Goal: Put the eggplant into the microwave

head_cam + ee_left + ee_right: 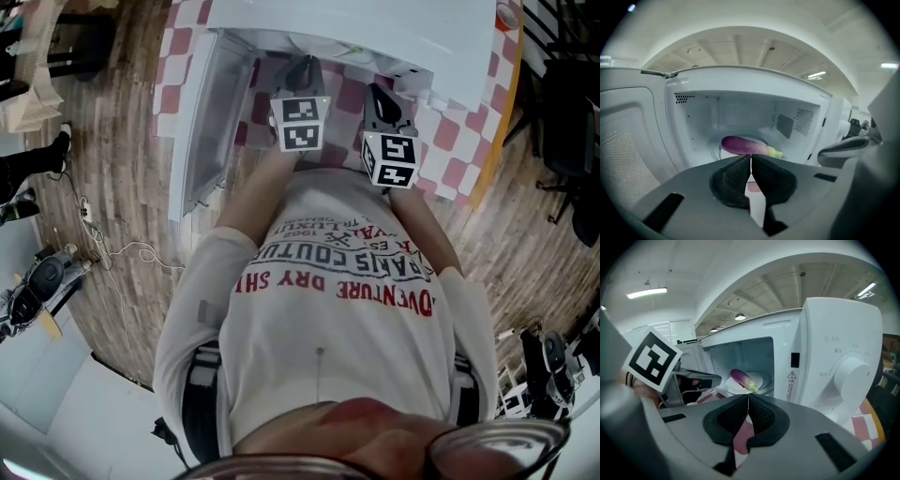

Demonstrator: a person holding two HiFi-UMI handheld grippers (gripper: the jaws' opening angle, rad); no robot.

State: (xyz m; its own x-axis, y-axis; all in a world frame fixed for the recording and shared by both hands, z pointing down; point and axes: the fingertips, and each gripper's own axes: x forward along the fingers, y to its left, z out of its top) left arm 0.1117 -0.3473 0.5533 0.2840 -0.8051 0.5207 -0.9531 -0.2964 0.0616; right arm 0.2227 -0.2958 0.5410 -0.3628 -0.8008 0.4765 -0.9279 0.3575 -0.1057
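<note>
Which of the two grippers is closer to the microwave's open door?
The left gripper: the open door stands just beside it, while the right gripper sits toward the panel with the dial. Both are shut and empty.

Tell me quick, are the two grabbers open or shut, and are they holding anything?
Left gripper: shut, jaws together, holding nothing.
Right gripper: shut, jaws together, holding nothing.

Open-fronted microwave [740, 112] cavity. The swung-out door [628, 140] walls the left of the approach; the control panel [843, 376] bounds the right. The eggplant [747, 146] occupies the turntable [761, 378] centre, with free headroom above. The left tool [751, 157] and right tool [748, 397], both closed, stand side by side before the mouth.
</note>
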